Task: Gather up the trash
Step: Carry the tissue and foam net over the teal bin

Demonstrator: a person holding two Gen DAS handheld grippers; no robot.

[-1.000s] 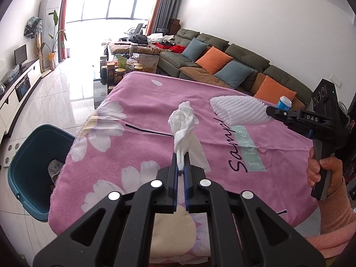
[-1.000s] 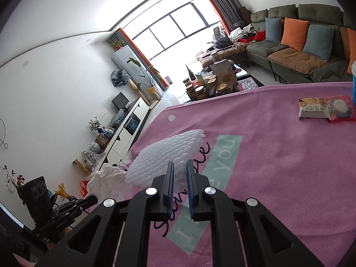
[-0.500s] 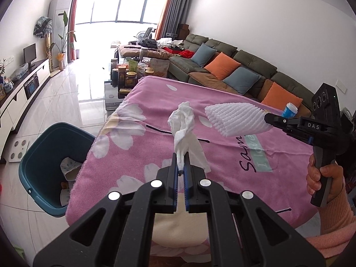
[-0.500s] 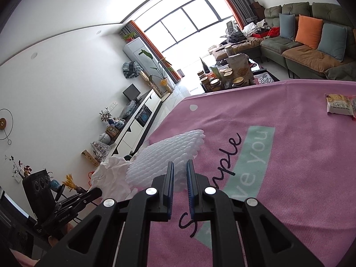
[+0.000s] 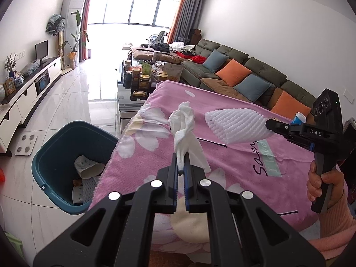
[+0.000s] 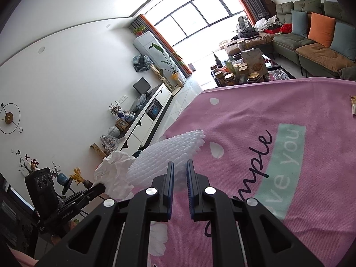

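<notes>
Carrying trash, both hands | L gripper (image 5: 183, 163) pinched on tissue (image 5: 182, 122), limp, light | R gripper (image 6: 179, 173) clamped on foam net (image 6: 169, 153), squashy, grip edge | both above pink cloth (image 5: 233, 155), bin (image 5: 55, 138) nearby

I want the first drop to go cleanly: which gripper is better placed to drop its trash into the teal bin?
Left. The left gripper, shut on the tissue, is nearer the teal bin; the right gripper, with the foam net, is farther across the table.

home living room, green sectional sofa (image 5: 233, 66) with cushions, tv cabinet (image 5: 29, 89), potted plant (image 5: 76, 35), large curtained window (image 5: 131, 9)
</notes>
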